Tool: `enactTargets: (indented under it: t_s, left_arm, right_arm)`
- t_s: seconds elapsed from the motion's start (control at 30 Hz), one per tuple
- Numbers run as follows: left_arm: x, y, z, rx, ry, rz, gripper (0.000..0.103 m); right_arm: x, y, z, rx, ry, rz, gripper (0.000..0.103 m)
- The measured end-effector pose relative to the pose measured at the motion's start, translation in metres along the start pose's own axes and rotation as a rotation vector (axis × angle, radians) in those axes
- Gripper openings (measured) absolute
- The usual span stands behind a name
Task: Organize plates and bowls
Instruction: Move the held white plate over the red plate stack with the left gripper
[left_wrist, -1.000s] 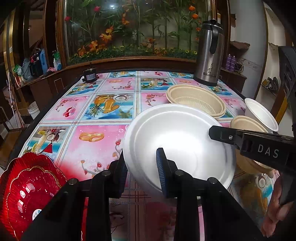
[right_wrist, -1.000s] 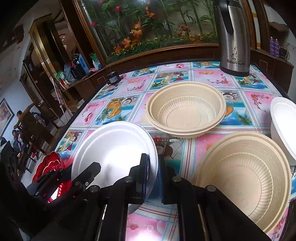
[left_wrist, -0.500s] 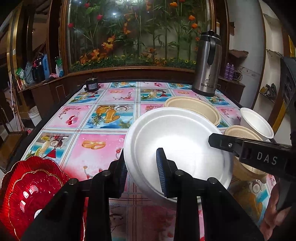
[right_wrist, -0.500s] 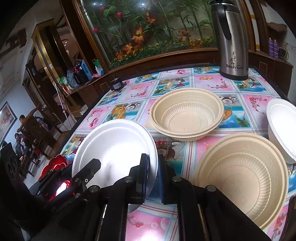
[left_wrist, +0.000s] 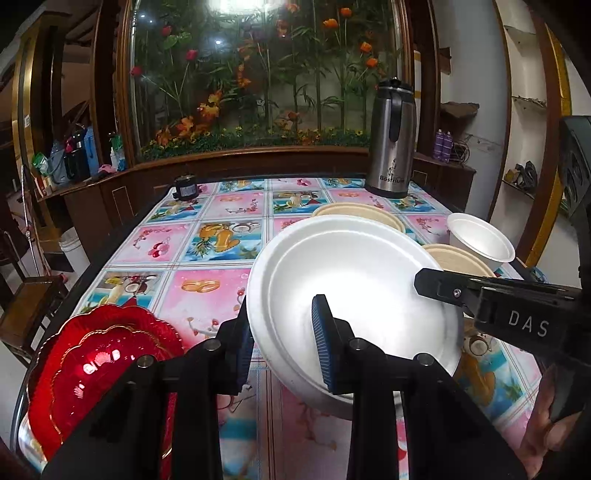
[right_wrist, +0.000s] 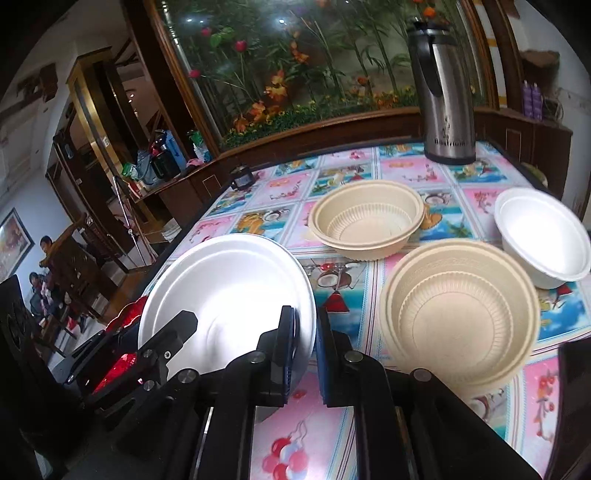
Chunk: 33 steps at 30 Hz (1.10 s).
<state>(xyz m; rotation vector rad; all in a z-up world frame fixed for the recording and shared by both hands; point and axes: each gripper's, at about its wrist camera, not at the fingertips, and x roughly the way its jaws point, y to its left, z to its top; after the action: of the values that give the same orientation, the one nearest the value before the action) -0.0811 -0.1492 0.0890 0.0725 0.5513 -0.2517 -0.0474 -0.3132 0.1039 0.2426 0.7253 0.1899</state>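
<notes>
A white foam plate (left_wrist: 354, 280) is held in the air above the table by both grippers. My left gripper (left_wrist: 282, 332) is shut on its near-left rim. My right gripper (right_wrist: 306, 325) is shut on its right rim; the plate also shows in the right wrist view (right_wrist: 229, 284). Red scalloped plates (left_wrist: 99, 362) are stacked at the table's near-left corner. Two beige bowls (right_wrist: 369, 225) (right_wrist: 458, 314) and a white foam bowl (right_wrist: 543, 236) sit on the right half of the table.
A steel thermos (right_wrist: 445, 96) stands at the far right of the flowered tablecloth (left_wrist: 207, 258). A small dark jar (left_wrist: 185, 187) sits at the far left edge. A wooden ledge with plants runs behind the table. A chair (left_wrist: 26, 306) stands on the left.
Both grippers have lifted the white plate higher off the table and tilted it more level. The bowls and red plates have not moved.
</notes>
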Motion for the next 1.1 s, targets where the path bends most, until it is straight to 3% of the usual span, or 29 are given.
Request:
enactTargets:
  t_s: [0.43, 1.1]
  left_arm:
    - [-0.036, 0.031, -0.008, -0.039, -0.057, 0.030, 0.027]
    - [-0.047, 0.097, -0.027, -0.152, -0.072, 0.093, 0.027]
  right_arm:
    - [-0.019, 0.043, -0.008, -0.078, -0.001, 0.007, 0.011]
    - [0.017, 0.117, -0.016, -0.182, 0.075, 0.041, 0.012]
